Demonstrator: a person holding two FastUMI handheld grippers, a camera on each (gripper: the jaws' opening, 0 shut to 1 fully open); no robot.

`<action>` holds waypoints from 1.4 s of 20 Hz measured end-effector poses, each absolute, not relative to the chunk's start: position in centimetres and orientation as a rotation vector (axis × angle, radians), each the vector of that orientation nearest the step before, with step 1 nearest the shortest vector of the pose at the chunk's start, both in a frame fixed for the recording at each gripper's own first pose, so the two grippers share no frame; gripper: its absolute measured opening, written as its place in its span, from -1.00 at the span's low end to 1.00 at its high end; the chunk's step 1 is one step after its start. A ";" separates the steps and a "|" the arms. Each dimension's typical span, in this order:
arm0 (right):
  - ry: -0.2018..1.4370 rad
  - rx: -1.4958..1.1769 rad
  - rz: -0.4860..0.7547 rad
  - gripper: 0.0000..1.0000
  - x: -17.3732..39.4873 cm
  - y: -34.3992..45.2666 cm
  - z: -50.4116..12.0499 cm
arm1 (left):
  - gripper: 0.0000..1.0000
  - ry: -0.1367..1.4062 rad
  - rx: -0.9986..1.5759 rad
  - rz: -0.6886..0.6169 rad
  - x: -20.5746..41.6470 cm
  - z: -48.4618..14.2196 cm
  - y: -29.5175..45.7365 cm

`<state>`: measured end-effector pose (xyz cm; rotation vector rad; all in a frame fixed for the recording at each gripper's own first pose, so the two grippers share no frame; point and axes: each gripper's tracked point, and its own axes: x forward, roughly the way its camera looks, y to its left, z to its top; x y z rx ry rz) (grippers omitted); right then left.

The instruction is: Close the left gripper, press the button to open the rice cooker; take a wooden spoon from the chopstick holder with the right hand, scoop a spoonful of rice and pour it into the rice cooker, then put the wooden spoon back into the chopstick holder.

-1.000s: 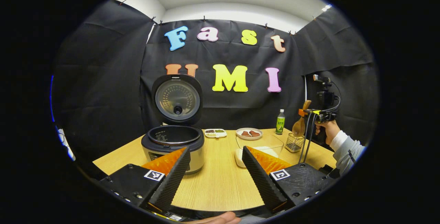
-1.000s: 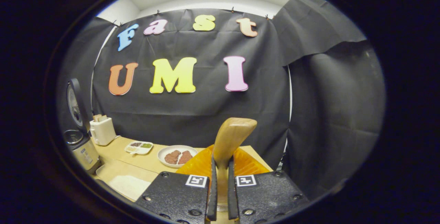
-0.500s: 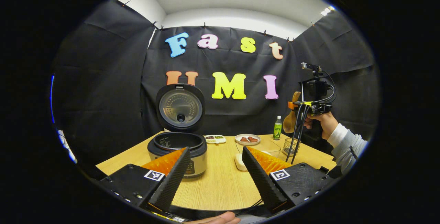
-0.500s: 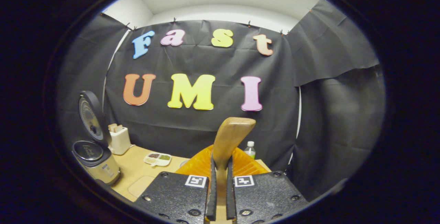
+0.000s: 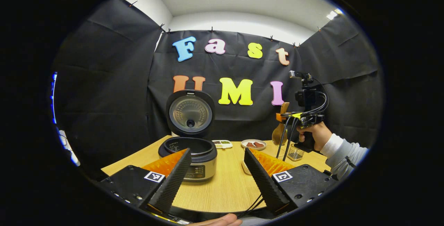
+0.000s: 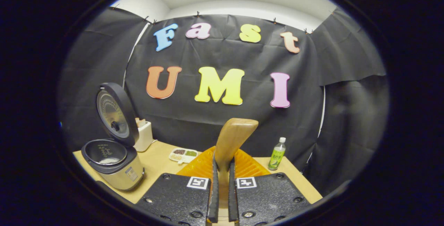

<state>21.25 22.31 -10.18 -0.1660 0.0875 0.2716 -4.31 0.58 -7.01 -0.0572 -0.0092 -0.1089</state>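
Two fingers of right gripper (image 6: 222, 198) clamped on wooden spoon (image 6: 233, 137), held above table (image 5: 222, 184). Left gripper (image 5: 216, 175) spread wide, empty, facing open rice cooker (image 5: 190, 149). Bottle (image 6: 276, 153) label unreadable.

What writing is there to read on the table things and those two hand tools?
Nothing is readable.
Label on green bottle: too small.
Panel and pot markings on rice cooker: blurred.
Squares on left gripper and right gripper: patterns, not words.
The wooden spoon: no writing.
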 end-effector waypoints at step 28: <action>0.312 0.054 0.287 -0.70 23.7 26.3 -24.5 | 0.89 0.011 -0.117 -0.166 -3.8 -7.6 -0.5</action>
